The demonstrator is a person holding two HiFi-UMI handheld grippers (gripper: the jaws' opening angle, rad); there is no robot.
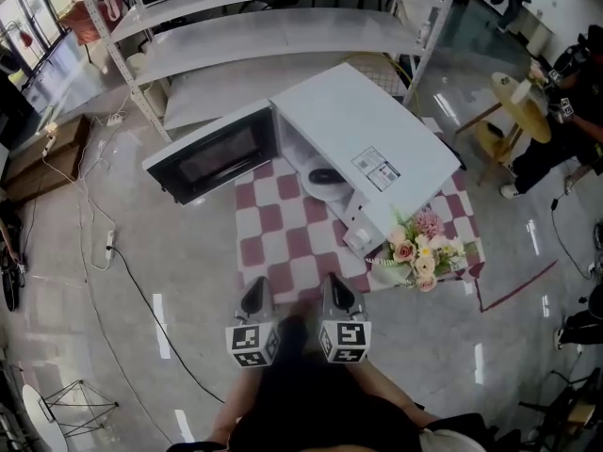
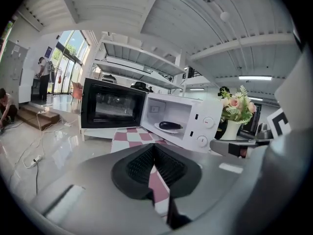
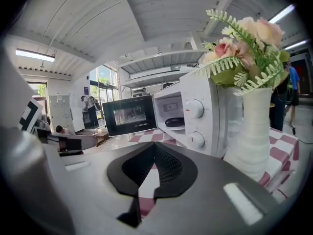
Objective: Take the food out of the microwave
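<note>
The white microwave (image 1: 377,139) stands on a red-and-white checked cloth (image 1: 283,234), with its black-windowed door (image 1: 212,153) swung wide open to the left. Inside lies a dark, eggplant-like food (image 1: 326,175) on a white plate (image 1: 316,189). The left gripper view shows the same food (image 2: 169,125), and so does the right gripper view (image 3: 175,122). My left gripper (image 1: 254,297) and right gripper (image 1: 336,293) hang side by side at the cloth's near edge, well short of the microwave. Both are shut, pads together, holding nothing.
A white vase of pink flowers (image 1: 415,248) stands at the microwave's near right corner, close to my right gripper (image 3: 154,148). White shelving (image 1: 264,17) runs behind the microwave. Cables (image 1: 104,243) trail over the floor at left. A person (image 1: 565,111) is at the far right.
</note>
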